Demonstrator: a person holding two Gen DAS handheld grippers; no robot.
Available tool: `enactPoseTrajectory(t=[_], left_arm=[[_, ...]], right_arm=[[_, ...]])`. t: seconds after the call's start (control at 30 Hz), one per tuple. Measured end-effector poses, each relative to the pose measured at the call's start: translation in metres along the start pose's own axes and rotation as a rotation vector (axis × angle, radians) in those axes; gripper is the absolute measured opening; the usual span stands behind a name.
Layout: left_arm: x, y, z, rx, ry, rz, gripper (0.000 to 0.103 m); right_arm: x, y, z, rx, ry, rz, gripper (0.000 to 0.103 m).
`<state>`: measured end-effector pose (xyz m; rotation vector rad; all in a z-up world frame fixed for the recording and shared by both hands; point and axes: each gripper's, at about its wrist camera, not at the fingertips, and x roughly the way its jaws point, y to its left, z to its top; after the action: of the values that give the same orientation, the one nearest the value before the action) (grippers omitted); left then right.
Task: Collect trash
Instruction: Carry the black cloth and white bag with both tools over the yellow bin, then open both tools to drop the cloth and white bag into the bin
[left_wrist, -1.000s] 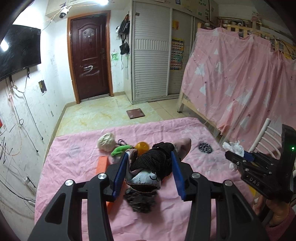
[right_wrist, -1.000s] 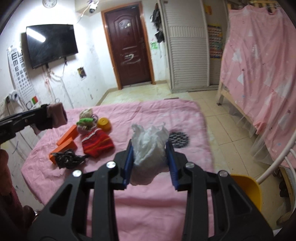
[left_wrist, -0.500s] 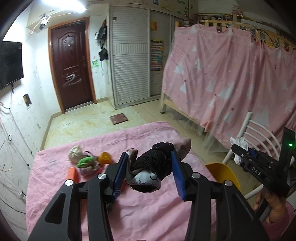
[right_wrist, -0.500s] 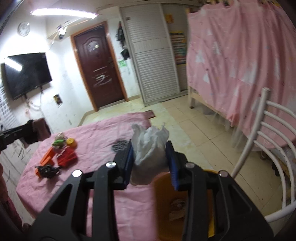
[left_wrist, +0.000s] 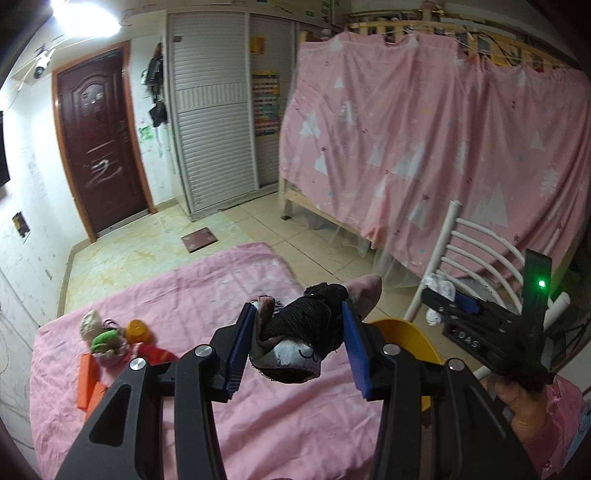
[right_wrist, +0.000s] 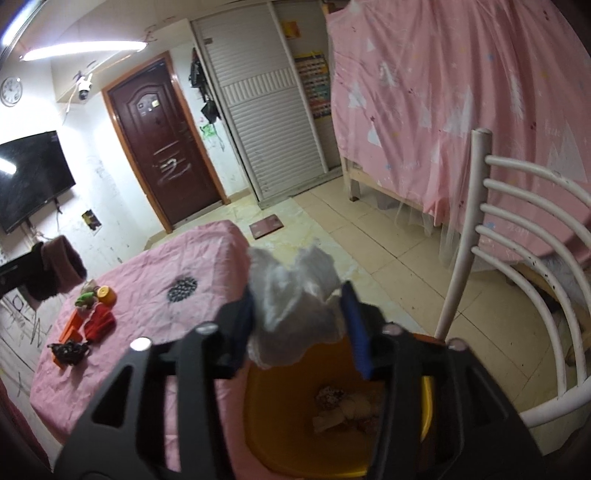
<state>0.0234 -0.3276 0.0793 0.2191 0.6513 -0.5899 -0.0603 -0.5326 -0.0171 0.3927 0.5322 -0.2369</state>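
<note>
My left gripper (left_wrist: 299, 345) is shut on a dark crumpled sock-like bundle (left_wrist: 303, 332), held above the pink table's right edge. My right gripper (right_wrist: 299, 321) is shut on a crumpled white plastic bag (right_wrist: 291, 295), directly above the yellow bin (right_wrist: 280, 435), which holds some scraps. The bin's rim (left_wrist: 402, 332) shows in the left wrist view beside the table. The right gripper (left_wrist: 447, 299) shows there too, with the white bag (left_wrist: 439, 288). The left gripper (right_wrist: 48, 267) shows at the left of the right wrist view.
On the pink table (right_wrist: 147, 273) lie an orange block (right_wrist: 70, 326), red cloth (right_wrist: 99, 323), a green toy (right_wrist: 85, 298), an orange cup (right_wrist: 107, 294), a black clump (right_wrist: 68, 350) and a dark mesh patch (right_wrist: 181, 289). A white chair (right_wrist: 517, 266) stands right of the bin.
Both grippers have swung right, away from the table's middle towards the yellow bin, each still holding its load. The right gripper now hangs over the bin.
</note>
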Motion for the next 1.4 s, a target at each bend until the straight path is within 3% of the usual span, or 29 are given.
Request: enactPoseTrajectory(t=[0.17,0.3,0.7,0.83,1.07,1.4], left_arm=[[0.010,-0.025,0.002,0.036,0.013,-0.035,0.040],[0.016,-0.040,0.000,0.054,0.022,-0.054,0.040],[0.038,-0.056,-0.001,0.062,0.070,-0.084,0.040],[0.047,-0.070,0.003,0.077,0.075,-0.113,0.041],[0.055,-0.091,0.011,0.109,0.060,-0.133,0.060],[0.047,-0.088,0.007,0.108,0.055,-0.116,0.061]], right_arm=[[-0.003,-0.009,0.001,0.026,-0.014,-0.006,0.056],[-0.002,-0.013,0.001,0.036,-0.008,-0.005,0.065],[-0.008,-0.036,0.001,0.102,-0.037,-0.048,0.066],[-0.019,-0.053,0.002,0.162,-0.079,-0.077,0.073],[-0.025,-0.070,0.005,0.214,-0.108,-0.094,0.073],[-0.019,-0.053,0.005,0.168,-0.094,-0.070,0.073]])
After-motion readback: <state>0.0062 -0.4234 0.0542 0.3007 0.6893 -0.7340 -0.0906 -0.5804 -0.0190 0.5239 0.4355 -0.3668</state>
